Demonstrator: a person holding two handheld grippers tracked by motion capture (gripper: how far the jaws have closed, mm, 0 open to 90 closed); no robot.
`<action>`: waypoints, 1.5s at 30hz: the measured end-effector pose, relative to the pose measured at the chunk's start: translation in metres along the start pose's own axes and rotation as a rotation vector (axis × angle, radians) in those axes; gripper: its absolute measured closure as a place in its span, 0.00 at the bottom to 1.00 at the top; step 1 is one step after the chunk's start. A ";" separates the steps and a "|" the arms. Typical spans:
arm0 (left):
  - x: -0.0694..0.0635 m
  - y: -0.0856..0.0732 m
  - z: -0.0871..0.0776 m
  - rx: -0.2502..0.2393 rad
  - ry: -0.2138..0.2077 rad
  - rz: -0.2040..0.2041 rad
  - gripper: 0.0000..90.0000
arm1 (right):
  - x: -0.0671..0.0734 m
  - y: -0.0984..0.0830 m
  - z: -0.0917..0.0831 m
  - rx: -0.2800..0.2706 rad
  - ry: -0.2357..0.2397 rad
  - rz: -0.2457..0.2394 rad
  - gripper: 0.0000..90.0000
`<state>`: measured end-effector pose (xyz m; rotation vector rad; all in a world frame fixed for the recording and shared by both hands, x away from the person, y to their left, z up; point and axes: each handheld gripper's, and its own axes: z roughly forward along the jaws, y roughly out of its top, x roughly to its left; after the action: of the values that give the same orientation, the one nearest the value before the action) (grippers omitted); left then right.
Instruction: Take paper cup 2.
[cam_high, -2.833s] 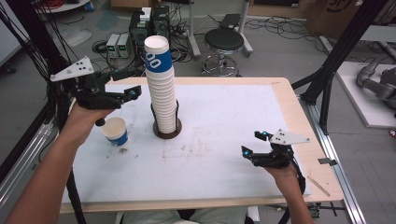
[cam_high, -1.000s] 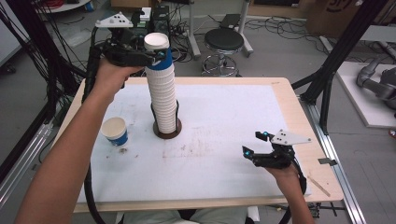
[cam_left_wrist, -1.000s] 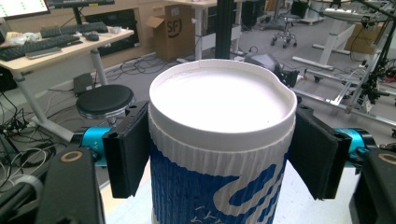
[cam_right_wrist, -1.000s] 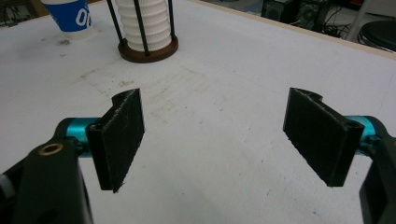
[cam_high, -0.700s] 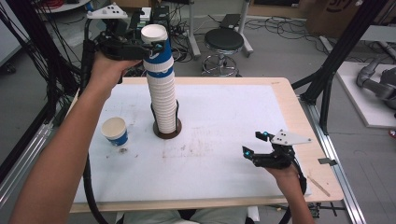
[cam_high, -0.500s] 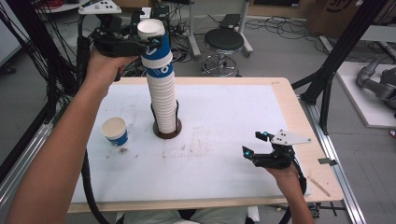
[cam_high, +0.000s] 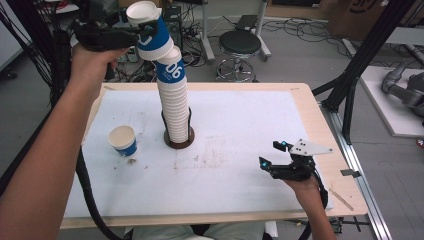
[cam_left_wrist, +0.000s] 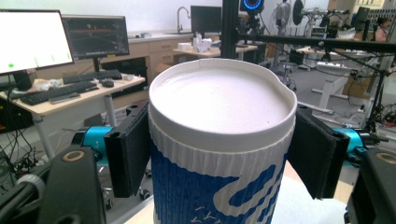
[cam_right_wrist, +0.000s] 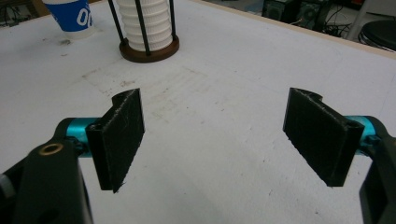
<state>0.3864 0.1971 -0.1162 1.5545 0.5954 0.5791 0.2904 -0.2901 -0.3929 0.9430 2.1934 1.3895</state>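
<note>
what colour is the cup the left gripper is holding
White ribbed cup with a blue printed band and white markings, white inside; it shows best in the left gripper view.

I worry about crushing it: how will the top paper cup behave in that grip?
The top cup looks thin-walled and light, so the left gripper could probably dent it. Its ribbed sleeve likely resists slipping. The tall stack leans slightly and might tip if tugged sideways.

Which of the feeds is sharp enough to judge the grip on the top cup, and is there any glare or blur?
Left gripper view: top cup close and fairly sharp between the left gripper pads, background soft, monitor washed out. High view: soft, even light, top cup tilted, faint shadows on the table. Right gripper view: jaws crisp, no glare.
</note>
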 end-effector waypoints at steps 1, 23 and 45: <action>0.000 0.000 -0.003 -0.006 0.001 -0.001 0.32 | 0.000 0.000 0.000 -0.001 -0.002 -0.003 0.23; -0.005 -0.053 -0.072 0.000 -0.038 0.013 0.32 | 0.001 0.001 0.002 0.000 -0.002 -0.004 0.23; -0.033 -0.145 -0.068 0.070 -0.172 -0.010 0.32 | 0.002 0.001 0.006 -0.001 0.007 0.004 0.23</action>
<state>0.3118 0.2326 -0.2575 1.6467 0.4969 0.4158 0.2930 -0.2849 -0.3947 0.9438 2.1969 1.3979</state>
